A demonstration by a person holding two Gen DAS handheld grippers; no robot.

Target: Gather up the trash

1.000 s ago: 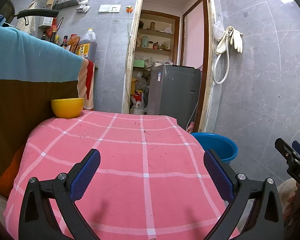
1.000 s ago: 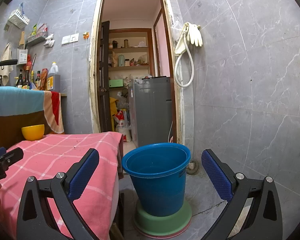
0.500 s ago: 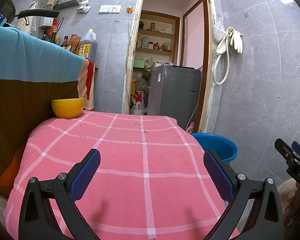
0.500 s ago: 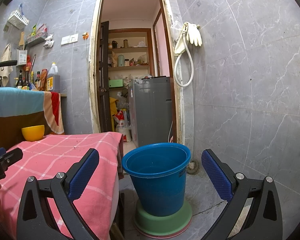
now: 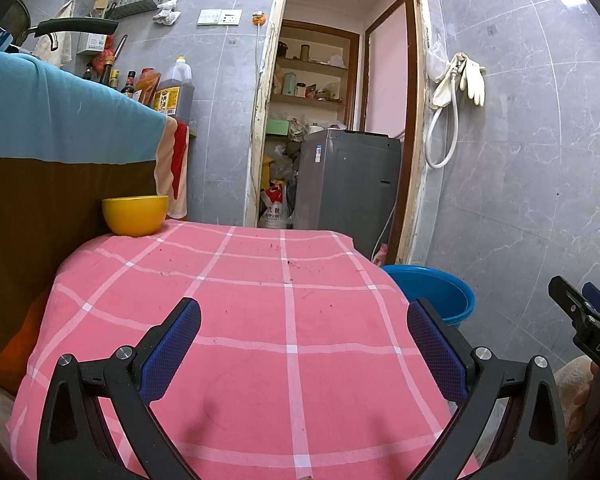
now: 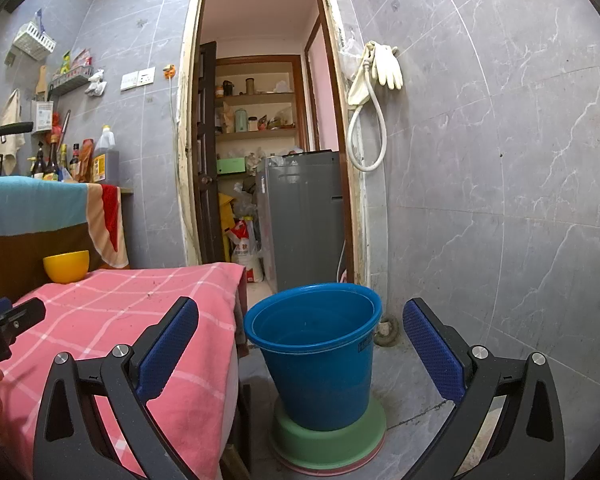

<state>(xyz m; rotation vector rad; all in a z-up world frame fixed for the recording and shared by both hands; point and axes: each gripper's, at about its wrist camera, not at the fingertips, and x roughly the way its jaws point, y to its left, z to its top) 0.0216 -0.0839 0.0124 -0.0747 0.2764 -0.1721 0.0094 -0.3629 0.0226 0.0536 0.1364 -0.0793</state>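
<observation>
While nothing is held yet: both tools hang in the air with their blue pads wide apart.

Left tool (image 5: 300,348): open and empty, over the pink checked cloth (image 5: 260,320) on the counter.

Right tool (image 6: 300,344): open and empty, pointing at the blue bucket (image 6: 316,360) on the floor.

Where the trash is: all I can see are tiny dark crumbs (image 5: 296,266) dotted on the cloth, mostly toward the far side.

Where it should go: I think the blue bucket, just beside the counter, sitting on a green stand (image 6: 328,436).

How the crumbs will handle: very light, dry and loose, I guess. Too small to pinch one by one. Sweeping them to the edge seems easier.

The cloth: soft, so it may bunch up if a pad drags on it.

Yellow bowl (image 5: 135,215): sits at the far left corner of the counter. I cannot see inside it.

Hard to see: the bottom of the bucket is dark. What the crumbs are made of is too small to tell. The near edge of the counter is hidden behind the left tool.
</observation>
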